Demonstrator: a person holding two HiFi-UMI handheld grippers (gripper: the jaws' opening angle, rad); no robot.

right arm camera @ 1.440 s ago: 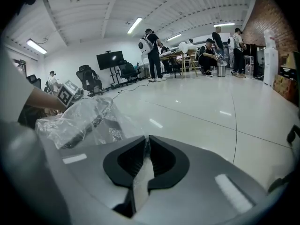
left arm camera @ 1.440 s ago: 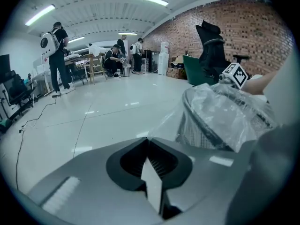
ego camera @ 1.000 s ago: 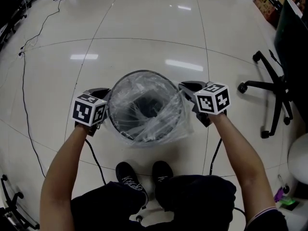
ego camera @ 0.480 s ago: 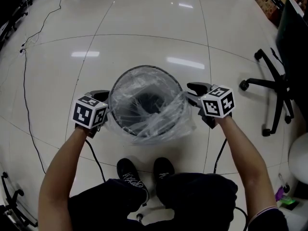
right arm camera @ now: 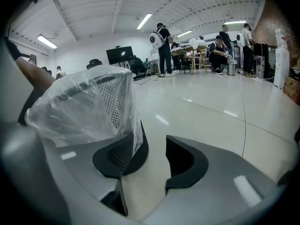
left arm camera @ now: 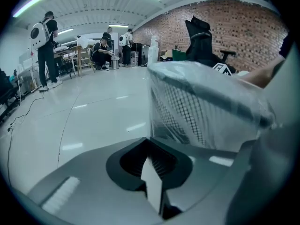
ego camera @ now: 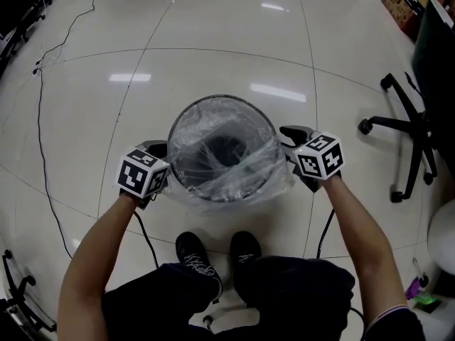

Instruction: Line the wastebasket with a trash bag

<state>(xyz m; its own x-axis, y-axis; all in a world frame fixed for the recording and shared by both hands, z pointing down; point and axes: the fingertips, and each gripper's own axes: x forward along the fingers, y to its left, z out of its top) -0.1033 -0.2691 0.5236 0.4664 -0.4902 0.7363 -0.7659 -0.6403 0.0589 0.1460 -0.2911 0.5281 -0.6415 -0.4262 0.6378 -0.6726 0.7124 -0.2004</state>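
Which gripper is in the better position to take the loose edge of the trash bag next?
Probably the right gripper: its jaws have just been opening and stand apart, with the trash bag's edge hanging against one pad. The left gripper is shut beside the wastebasket and must open first.

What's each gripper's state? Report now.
Left gripper: shut, seemingly pinching the trash bag edge.
Right gripper: open, jaws have just been opening; trash bag film touches one pad, not gripped.

support: glossy pale floor (ego camera: 213,41) | standing on it: wastebasket (ego camera: 213,99), office chair (ego camera: 409,130), shoes (ego camera: 199,258) | lying: black cable (ego camera: 37,126)
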